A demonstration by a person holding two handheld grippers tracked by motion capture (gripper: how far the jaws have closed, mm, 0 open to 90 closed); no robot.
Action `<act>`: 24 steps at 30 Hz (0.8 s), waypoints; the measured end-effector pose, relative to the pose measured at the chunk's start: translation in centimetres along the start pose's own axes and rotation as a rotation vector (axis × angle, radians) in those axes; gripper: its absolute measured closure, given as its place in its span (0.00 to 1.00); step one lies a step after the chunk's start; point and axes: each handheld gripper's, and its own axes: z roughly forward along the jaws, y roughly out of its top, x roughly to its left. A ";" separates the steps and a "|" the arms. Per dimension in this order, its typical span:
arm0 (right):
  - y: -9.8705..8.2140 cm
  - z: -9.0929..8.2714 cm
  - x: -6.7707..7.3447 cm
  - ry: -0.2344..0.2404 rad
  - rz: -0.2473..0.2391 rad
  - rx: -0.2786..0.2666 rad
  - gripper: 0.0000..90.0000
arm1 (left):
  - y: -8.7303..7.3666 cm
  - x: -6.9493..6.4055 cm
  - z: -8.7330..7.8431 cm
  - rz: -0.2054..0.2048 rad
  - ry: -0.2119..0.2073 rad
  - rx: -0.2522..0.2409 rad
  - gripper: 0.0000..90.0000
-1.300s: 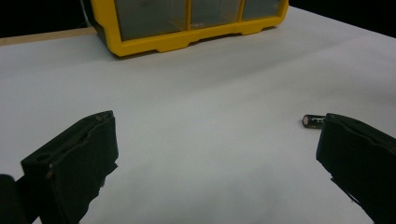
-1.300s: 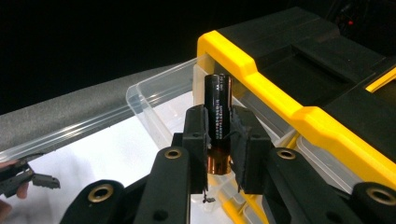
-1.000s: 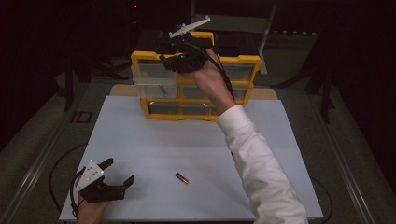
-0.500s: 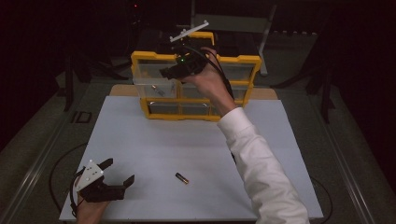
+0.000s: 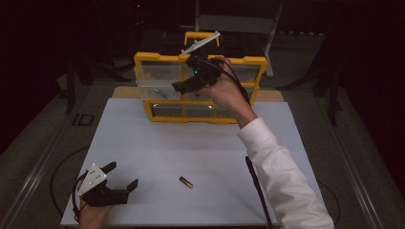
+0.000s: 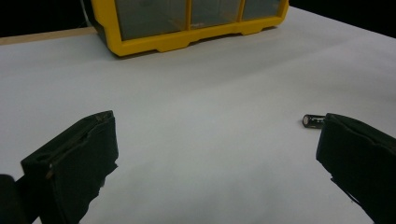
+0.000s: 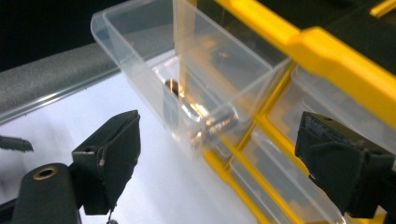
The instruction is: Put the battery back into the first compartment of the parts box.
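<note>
Surface: white table (image 5: 143, 143) lying in dark room | right gripper (image 5: 184, 86) hanging open, jaws just widening, above clear drawer (image 7: 154, 74) holding battery (image 7: 173, 87) | left gripper (image 5: 122, 179) resting open, near-left.

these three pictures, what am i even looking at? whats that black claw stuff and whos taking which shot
A person sits at a white table holding a black two-jaw gripper in each hand. One picture comes from a camera above; the other two come from cameras riding on the grippers. The left gripper rests near the table's edge, jaws open and empty, with a battery lying loose beside it. The right gripper is raised at a yellow drawer cabinet. Its jaws have just been opening, nothing between them, above a pulled-out clear drawer with another battery inside.
</note>
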 end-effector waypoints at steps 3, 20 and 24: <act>-0.8 0.1 0.2 0.001 -0.008 0.019 0.16 | 0.0 0.0 0.0 -0.001 0.001 0.000 0.00; -5.6 1.7 3.2 0.039 -0.118 0.113 0.18 | 0.0 0.0 0.0 0.000 0.003 -0.005 0.00; -7.4 2.9 3.8 0.055 -0.130 0.137 0.18 | 0.0 -0.1 -0.1 0.003 0.005 -0.008 0.00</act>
